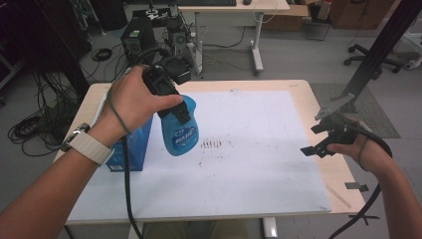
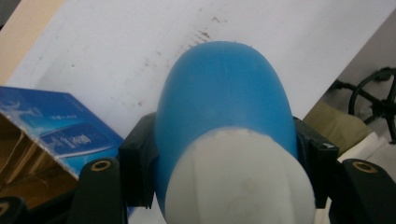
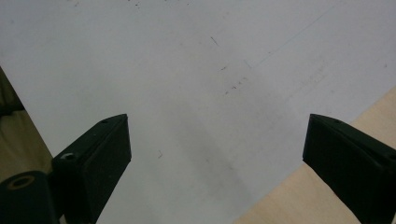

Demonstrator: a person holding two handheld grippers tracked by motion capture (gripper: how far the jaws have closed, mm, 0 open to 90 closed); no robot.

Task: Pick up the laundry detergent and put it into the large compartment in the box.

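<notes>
A blue plastic bottle (image 1: 179, 130) with a white cap end hangs in the air over the left part of the white sheet (image 1: 239, 164). My left gripper (image 1: 171, 102) is shut on it near the top. In the left gripper view the bottle (image 2: 224, 107) sits between both black jaws, its white cap (image 2: 240, 182) toward the camera. My right gripper (image 1: 326, 134) is held above the table's right edge, open, with nothing between its jaws. The right gripper (image 3: 217, 154) looks down on bare white sheet (image 3: 196, 70).
A blue cardboard box (image 1: 130, 147) stands on the table's left side, just behind the bottle; it appears again as the box (image 2: 60, 130) with an open brown inside. The wooden table edge (image 1: 343, 184) runs along the right. Cables and a computer tower (image 1: 139, 42) lie on the floor beyond.
</notes>
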